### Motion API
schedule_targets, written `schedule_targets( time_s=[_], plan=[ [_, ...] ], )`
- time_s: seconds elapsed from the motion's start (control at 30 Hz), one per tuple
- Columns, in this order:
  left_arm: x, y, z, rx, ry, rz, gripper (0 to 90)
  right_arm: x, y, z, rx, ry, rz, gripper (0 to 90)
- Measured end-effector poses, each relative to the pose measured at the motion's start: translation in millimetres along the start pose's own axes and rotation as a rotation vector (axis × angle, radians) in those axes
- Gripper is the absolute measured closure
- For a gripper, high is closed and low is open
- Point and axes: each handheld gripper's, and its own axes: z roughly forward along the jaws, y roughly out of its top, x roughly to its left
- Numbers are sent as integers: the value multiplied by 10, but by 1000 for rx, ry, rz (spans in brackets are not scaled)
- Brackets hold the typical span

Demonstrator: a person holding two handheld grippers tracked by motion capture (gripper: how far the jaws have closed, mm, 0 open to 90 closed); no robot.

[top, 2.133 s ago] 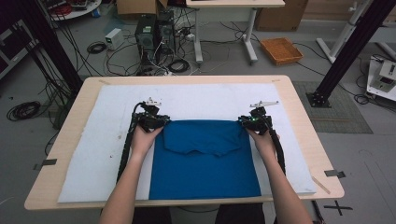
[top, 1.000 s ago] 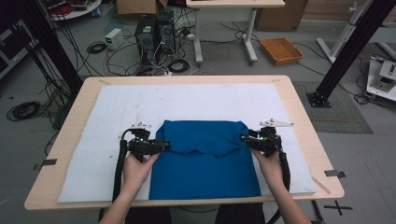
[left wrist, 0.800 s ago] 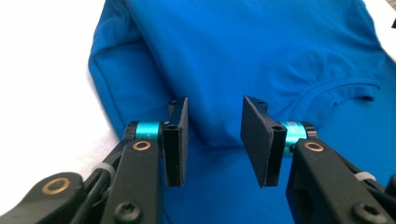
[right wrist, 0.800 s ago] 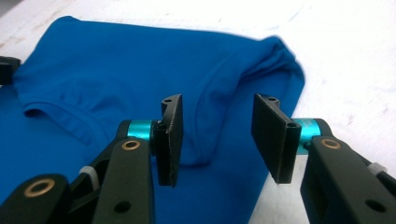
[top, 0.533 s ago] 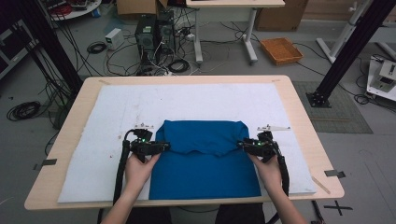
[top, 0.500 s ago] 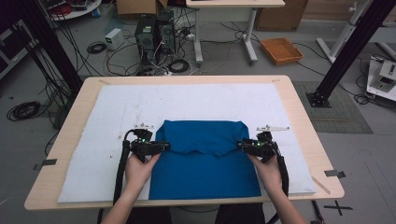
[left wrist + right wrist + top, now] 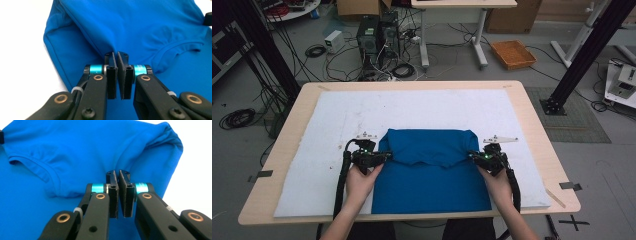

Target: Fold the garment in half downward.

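A blue shirt (image 7: pixel 432 175) lies on the white mat (image 7: pixel 332 125), its top part folded down toward the person so the collar (image 7: pixel 439 161) faces up in the middle. My left gripper (image 7: pixel 384 156) is shut on the folded layer at the shirt's left edge, and the left gripper view shows the cloth (image 7: pixel 150 25) pinched between the tips of that gripper (image 7: pixel 116 53). At the right edge my right gripper (image 7: pixel 472 156) is shut the same way. In the right gripper view the cloth (image 7: pixel 75 145) is caught at that gripper's (image 7: pixel 116 172) tips.
The mat covers most of the wooden table (image 7: pixel 537 135). Bare mat lies beyond the shirt and on both sides. Black tape marks (image 7: pixel 570 185) sit near the table's side edges. Beyond the table, the floor holds cables, computers (image 7: pixel 374 32) and an orange tray (image 7: pixel 513 53).
Both grippers have drawn the shirt's top edge toward the person, folding it over the lower part. Over the last half second they have barely moved.
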Motion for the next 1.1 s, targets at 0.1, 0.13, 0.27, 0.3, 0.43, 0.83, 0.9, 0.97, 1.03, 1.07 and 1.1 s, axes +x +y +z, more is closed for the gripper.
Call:
schedule_targets(
  time_s=[0.1,0.13,0.27,0.3,0.43,0.83,0.9,0.97,1.03,1.07,1.1],
  plan=[
    [-18,1,-67,-13,-12,1,862,26,12,-46,-10,6,-7,870],
    [-27,0,-95,-12,-19,3,862,29,16,-67,-13,11,-9,870],
    [-87,-33,-225,-15,-36,8,862,67,19,-175,-24,34,-20,871],
    [-102,-49,-259,-12,-44,13,861,80,16,-205,-25,38,-26,871],
    [-169,-135,-409,-10,-95,10,862,112,-35,-342,-28,58,-38,873],
    [-461,-538,-768,27,-145,48,860,322,-343,-726,-26,123,-81,876],
    [-501,-599,-789,35,-147,49,860,363,-400,-763,-23,130,-86,876],
    [-516,-627,-793,42,-151,52,861,382,-429,-779,-22,132,-91,878],
    [-540,-673,-795,51,-166,47,860,418,-490,-811,-20,137,-100,879],
    [-555,-704,-799,56,-185,41,860,438,-540,-849,-17,140,-100,880],
    [-559,-715,-806,55,-192,40,860,440,-560,-866,-18,140,-98,881]
  ],
)
